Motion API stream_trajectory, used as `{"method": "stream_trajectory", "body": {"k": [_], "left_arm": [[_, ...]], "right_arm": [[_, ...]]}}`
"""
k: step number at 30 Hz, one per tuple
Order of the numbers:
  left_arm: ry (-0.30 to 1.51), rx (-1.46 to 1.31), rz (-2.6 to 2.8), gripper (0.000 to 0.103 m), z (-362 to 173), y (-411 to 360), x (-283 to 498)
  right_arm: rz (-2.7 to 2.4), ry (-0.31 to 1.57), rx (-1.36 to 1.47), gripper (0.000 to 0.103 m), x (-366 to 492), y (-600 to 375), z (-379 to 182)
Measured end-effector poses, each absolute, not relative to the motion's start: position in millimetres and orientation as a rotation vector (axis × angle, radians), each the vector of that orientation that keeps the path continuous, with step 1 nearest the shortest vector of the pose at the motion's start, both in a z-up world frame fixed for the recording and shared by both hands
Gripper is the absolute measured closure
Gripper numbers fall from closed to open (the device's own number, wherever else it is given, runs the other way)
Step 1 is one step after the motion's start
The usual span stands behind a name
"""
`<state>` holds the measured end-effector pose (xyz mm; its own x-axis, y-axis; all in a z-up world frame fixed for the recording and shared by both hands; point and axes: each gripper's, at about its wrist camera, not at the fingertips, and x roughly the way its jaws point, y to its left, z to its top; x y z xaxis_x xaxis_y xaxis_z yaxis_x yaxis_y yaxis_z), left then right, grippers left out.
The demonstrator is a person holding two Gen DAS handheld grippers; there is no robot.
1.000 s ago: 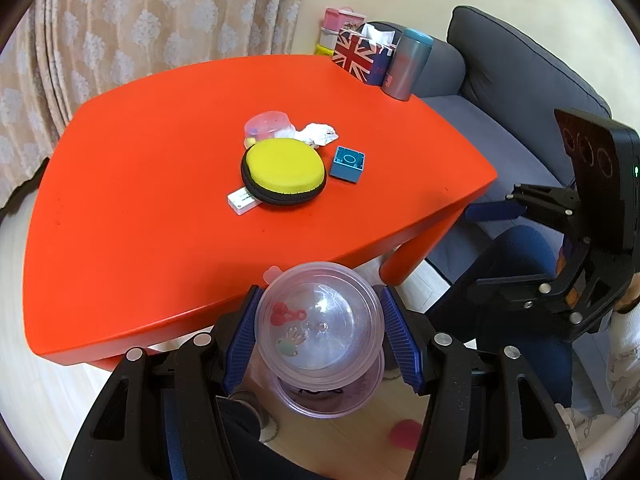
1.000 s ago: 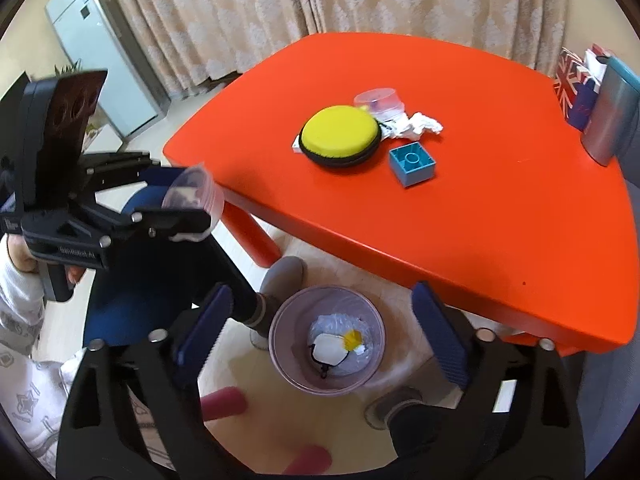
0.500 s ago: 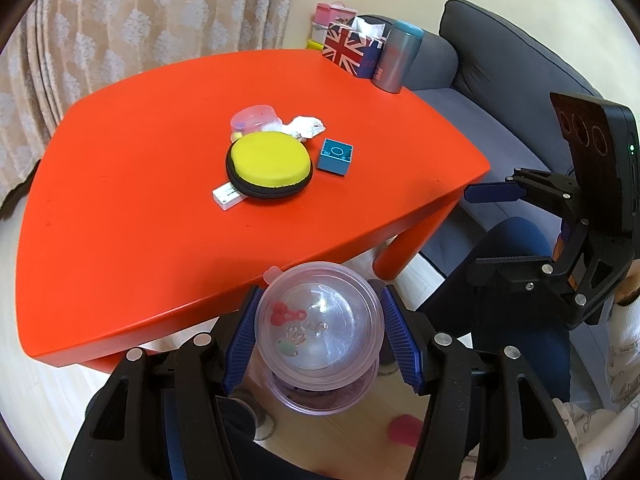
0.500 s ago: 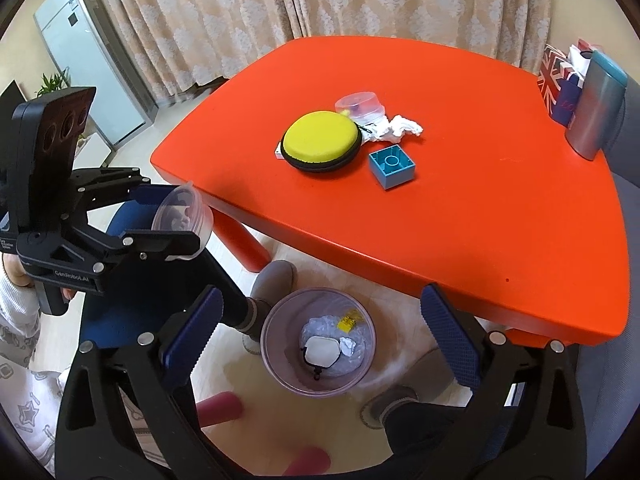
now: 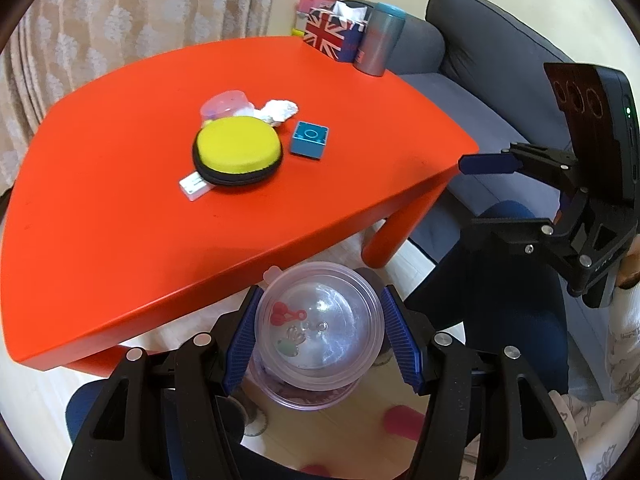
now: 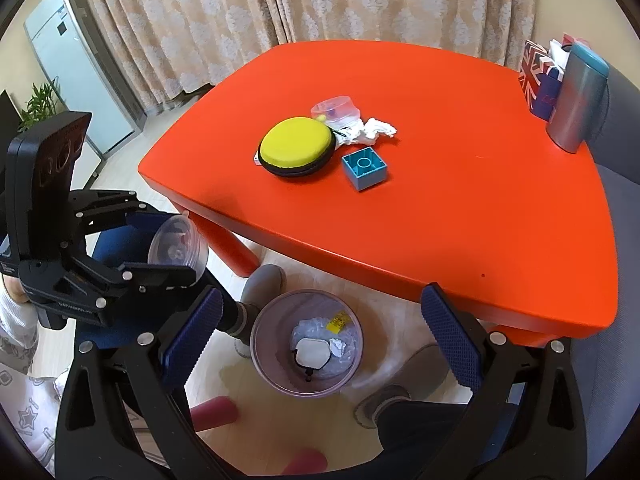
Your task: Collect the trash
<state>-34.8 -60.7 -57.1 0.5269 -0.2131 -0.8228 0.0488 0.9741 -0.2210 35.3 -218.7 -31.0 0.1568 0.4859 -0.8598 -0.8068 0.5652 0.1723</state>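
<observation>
Left gripper (image 5: 320, 336) is clamping a clear round plastic cup (image 5: 320, 332) beside the orange tabletop's (image 5: 120, 208) near edge.

The cup is sitting between the blue ribbed pads (image 5: 240, 340), hanging above a translucent purple round trash bin (image 6: 264, 332) on the floor, which is holding crumpled plastic and a white piece. The right gripper (image 6: 316, 344) is standing wide apart with nothing between its fingers, over the same bin. On the tabletop, a crumpled white tissue (image 6: 376, 128) is lying just beside a yellow round zip case (image 6: 296, 146), a small clear lidded tub (image 6: 334, 110) and a blue square toy block (image 6: 365, 168).

Glossy smooth orange table (image 6: 460, 184), clear shiny plastic cup (image 5: 320, 332), crumpled white paper (image 6: 372, 130)
</observation>
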Motion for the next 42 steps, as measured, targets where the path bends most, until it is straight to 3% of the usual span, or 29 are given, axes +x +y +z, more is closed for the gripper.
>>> {"method": "stream_trajectory", "body": {"k": [10,11,13,21,42], "left_arm": [[1.023,-0.150,-0.189,0.043,-59.2,-71.1,-28.7],[1.023,-0.146,-0.188,0.038,-59.5,-72.0,-28.1],[1.011,-0.148,-0.185,0.012,-59.2,-71.9,-27.7],[1.008,-0.154,-0.149,0.008,-60.8,-66.3,-26.5],[0.965,-0.173,-0.082,0.008,-48.0,-47.8,-24.9]], "right_arm": [[0.941,1.055,-0.344,0.005,41.7,-226.4,-28.9],[0.940,1.054,-0.343,0.005,42.2,-226.7,-28.9],[0.937,1.053,-0.340,0.005,42.6,-227.8,-28.3],[0.930,1.058,-0.334,0.005,43.3,-231.5,-29.1],[0.939,1.044,-0.349,0.005,48.0,-221.6,-23.7]]}}
